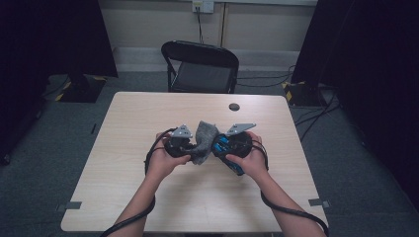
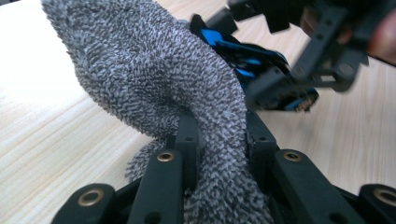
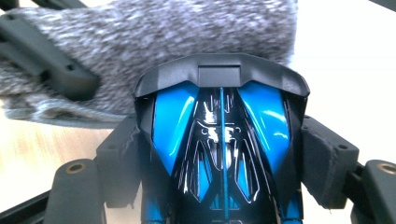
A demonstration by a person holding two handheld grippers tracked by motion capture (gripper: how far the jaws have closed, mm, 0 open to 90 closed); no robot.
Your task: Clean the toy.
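You are holding the blue and black toy car point(image 3: 222, 149) above the middle of the counter point(image 1: 148, 113), your right tongs point(image 1: 228, 145) clamping it by its sides. Your left tongs point(image 1: 185, 147) are pinching a fuzzy grey cloth point(image 2: 154, 74) tight, and you are pressing that cloth against the car's front end. The car's glossy shell is probably slippery: pushing hard with the cloth could be twisting it out of the pads, or dragging loose cloth under the car's front.
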